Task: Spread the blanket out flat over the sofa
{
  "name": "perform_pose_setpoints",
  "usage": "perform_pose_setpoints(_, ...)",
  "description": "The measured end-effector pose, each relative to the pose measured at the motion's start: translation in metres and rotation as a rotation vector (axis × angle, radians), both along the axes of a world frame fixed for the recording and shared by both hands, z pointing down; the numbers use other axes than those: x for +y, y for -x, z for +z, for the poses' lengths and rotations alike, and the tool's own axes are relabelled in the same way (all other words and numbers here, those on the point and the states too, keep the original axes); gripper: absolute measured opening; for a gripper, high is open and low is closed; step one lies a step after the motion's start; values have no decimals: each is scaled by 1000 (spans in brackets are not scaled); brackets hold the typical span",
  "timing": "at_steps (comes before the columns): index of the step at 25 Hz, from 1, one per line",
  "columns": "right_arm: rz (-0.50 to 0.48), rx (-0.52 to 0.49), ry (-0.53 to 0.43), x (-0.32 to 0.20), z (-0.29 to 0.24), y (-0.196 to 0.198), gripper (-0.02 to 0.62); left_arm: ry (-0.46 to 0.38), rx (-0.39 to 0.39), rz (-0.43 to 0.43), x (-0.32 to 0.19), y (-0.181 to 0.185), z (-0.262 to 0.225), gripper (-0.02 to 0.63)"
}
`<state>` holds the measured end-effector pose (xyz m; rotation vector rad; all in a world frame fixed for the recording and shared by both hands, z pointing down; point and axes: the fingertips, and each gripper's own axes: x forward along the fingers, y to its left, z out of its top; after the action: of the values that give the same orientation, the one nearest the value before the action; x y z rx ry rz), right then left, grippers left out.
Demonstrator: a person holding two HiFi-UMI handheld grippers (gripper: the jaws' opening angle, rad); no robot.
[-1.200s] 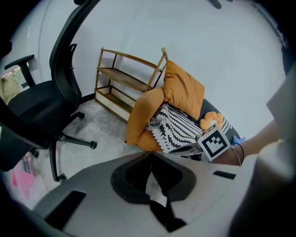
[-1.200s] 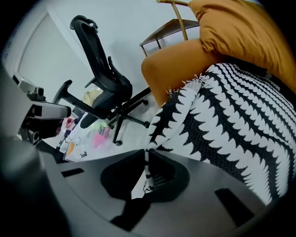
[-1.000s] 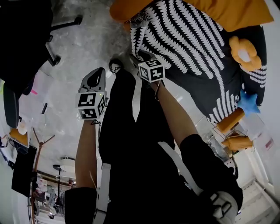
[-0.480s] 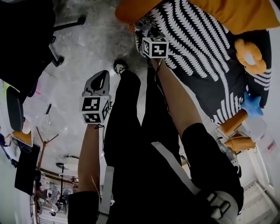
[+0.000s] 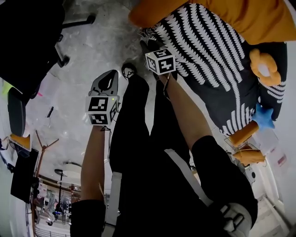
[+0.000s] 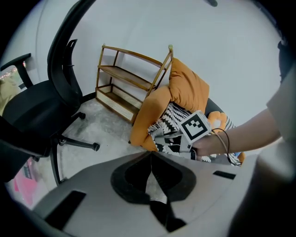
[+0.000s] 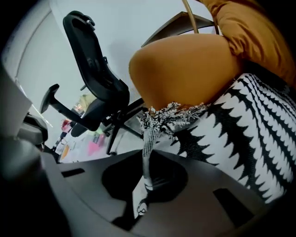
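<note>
The black-and-white patterned blanket lies over the sofa, beneath orange cushions. My right gripper is at its fringed corner near the sofa's end. Its jaws have just been closing. A twisted strip of that corner runs down between them, so it is shut on the blanket. My left gripper hangs over the grey floor beside the person's leg. In the left gripper view its jaws meet at the tips with nothing held. The right gripper's marker cube shows there against the blanket.
A black office chair stands on the floor to the left, also in the left gripper view. A wooden shelf stands by the wall. An orange flower plush and a blue star lie on the blanket. The person's dark trouser legs fill the middle.
The right gripper reached up to the blanket's fringed corner, closed on it and drew back a little toward the person. The left gripper stayed almost still.
</note>
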<state>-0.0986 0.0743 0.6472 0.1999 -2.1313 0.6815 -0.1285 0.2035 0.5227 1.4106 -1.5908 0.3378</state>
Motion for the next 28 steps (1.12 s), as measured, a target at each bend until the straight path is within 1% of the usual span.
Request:
perform_pose_setpoints(3,30,-30,31,18,-7,8,17,12,-8,-6,-4,6,6,23)
perform_pose_setpoints(5,43,-40,33,25,-11,11,15,6,-10,-23,-5,11,2,23)
perform_pose_setpoints(8,23,-32,-5,32,-9,17,15,11,-14,-24,-2,14,0,23)
perform_pose_setpoints(11,-22,-9,-55,34,4,25,15,28,-17,-7,5,12,2,23)
perform_pose_setpoints(13,-49,-5,-55,31,15,32,18,31,-19,-3,9,12,0,23)
perform_pose_setpoints(14,-58,-13,-34,30,20,35,49,32,-22,-2,10,12,-1,23)
perform_pose_setpoints(15,-63,-23,0,31,23,38,154,34,-24,1,12,12,-3,23)
perform_pose_setpoints(16,-61,-28,38,34,26,38,314,36,-25,6,13,10,-4,23)
perform_pose_setpoints(17,-51,-27,68,36,27,36,385,38,-24,10,14,8,-5,23)
perform_pose_setpoints(18,-28,-24,81,37,26,31,387,38,-22,13,15,7,-5,23)
perform_pose_setpoints(20,48,-18,75,36,21,13,388,38,-14,14,15,5,-5,23)
perform_pose_setpoints(22,127,-5,59,35,13,-15,386,35,-5,22,12,2,-6,23)
perform_pose_setpoints(24,176,11,66,37,6,-46,372,29,2,47,3,-4,-8,23)
perform_pose_setpoints(25,188,22,77,41,2,-62,311,28,8,66,-1,-9,-8,23)
perform_pose_setpoints(26,193,37,88,44,-1,-80,232,27,16,88,-6,-17,-8,23)
perform_pose_setpoints(27,196,55,97,46,-3,-97,191,25,24,112,-12,-26,-8,23)
perform_pose_setpoints(28,204,71,103,44,-6,-113,132,19,30,138,-19,-35,-8,23)
